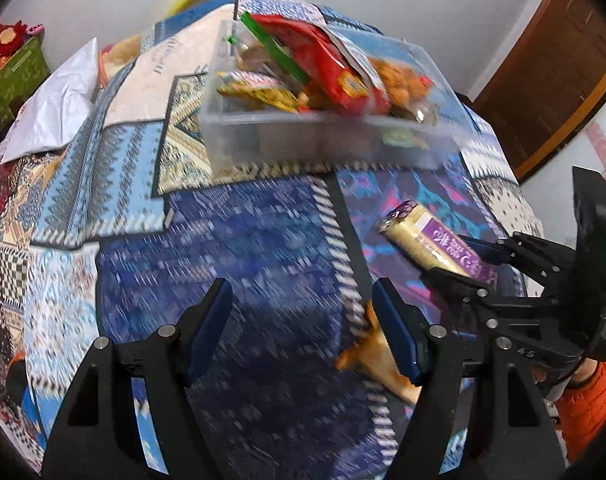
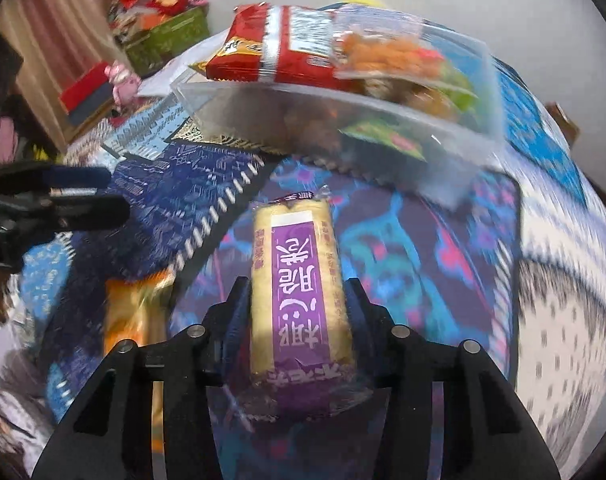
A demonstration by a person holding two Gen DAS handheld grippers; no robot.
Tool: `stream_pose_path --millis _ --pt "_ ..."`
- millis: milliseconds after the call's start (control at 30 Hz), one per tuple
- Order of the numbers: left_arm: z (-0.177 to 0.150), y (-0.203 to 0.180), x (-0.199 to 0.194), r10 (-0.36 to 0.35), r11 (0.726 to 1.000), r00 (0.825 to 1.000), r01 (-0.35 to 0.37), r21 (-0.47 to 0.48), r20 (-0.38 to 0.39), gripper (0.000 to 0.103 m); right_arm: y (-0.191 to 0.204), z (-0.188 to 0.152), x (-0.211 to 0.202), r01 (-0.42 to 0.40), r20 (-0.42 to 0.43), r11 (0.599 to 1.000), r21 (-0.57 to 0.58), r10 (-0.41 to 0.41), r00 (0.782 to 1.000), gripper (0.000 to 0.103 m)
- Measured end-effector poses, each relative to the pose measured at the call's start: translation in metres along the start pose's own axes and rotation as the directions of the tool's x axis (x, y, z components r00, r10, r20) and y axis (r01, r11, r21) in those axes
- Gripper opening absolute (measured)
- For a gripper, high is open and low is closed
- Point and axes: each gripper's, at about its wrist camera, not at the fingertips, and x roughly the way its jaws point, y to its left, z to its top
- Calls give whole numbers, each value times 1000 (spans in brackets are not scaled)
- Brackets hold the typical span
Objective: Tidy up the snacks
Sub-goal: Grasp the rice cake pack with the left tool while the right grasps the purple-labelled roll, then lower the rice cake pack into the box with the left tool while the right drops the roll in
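Observation:
A clear plastic bin stands on the patterned cloth at the far side, filled with snack packs; a red bag sticks out of it. It also shows in the right wrist view. My right gripper is shut on a cream and purple snack roll and holds it above the cloth, short of the bin. The roll and the right gripper show at the right of the left wrist view. My left gripper is open and empty above the cloth. An orange snack pack lies by its right finger.
The patterned blue cloth covers the table. A white bag and a green box lie at the far left. A wooden door is at the right. The orange pack lies left of the right gripper.

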Motion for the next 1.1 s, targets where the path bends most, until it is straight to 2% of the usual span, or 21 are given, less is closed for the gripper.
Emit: stream_pose_path --millis 133,233,367,533,667,733,867,900,1100 --pt "-20 -15 -1 -47 999 998 46 -18 -51 72 -9 -23 -20 26 16 998 49 -26 1000 43" --pt "-29 -28 4 -50 999 994 49 -16 -92 72 -15 -37 -33 71 29 995 73 -73 997 43" --pt "-40 -44 18 -80 997 986 77 -26 -148 72 -22 -52 -47 80 38 991 109 -85 996 43" --pt "-37 -56 29 -73 996 987 65 -61 -144 72 -25 -65 -51 62 41 988 139 -69 997 44" --pt "-32 -69 37 -56 998 990 52 -36 -132 72 -25 -69 -49 43 43 987 152 -50 998 44" --pt "-33 -78 39 -47 999 992 48 3 -119 68 -25 -67 -46 40 43 986 160 -47 998 44" --pt "-38 -91 41 -9 996 996 17 91 -89 46 -26 -63 -42 38 49 985 168 -47 998 44" --pt "-39 -92 42 -3 994 997 12 106 -80 43 -26 -63 -41 41 51 985 167 -50 997 44" --pt "-32 -78 36 -21 996 998 25 82 -51 38 -24 -61 -42 36 75 984 172 -49 996 43"
